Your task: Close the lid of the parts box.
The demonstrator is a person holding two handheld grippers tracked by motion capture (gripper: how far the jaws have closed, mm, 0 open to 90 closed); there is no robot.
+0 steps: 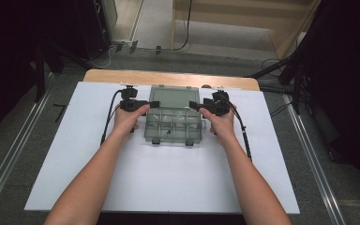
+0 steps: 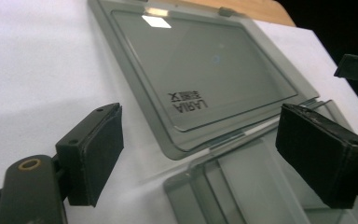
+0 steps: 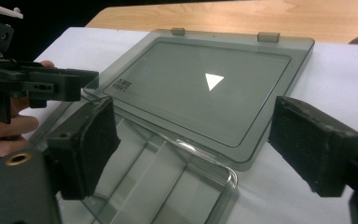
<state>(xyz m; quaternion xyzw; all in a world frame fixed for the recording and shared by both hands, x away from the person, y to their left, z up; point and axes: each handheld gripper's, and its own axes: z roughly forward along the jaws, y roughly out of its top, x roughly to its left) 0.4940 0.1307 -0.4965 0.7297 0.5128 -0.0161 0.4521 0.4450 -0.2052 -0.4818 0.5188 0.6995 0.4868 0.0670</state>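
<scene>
A smoky translucent plastic compartment box [image 1: 173,126] lies on the white board, its lid [image 1: 174,96] swung flat back toward the far edge. The compartments look empty. My left gripper [image 1: 153,104] reaches in from the left at the hinge line and is open; in the left gripper view its pads [image 2: 95,154] stand wide apart over the lid's corner [image 2: 205,70] and the box base [image 2: 256,186]. My right gripper [image 1: 193,105] comes in from the right, also open. Its own view shows the lid [image 3: 200,88], the base [image 3: 158,186] and the left gripper [image 3: 51,84].
The white board [image 1: 168,178] covers most of a wooden table [image 1: 168,76]. Two latches [image 1: 155,140] hang on the box's near edge. Cables trail from both grippers. Dark stands and floor rails flank the table.
</scene>
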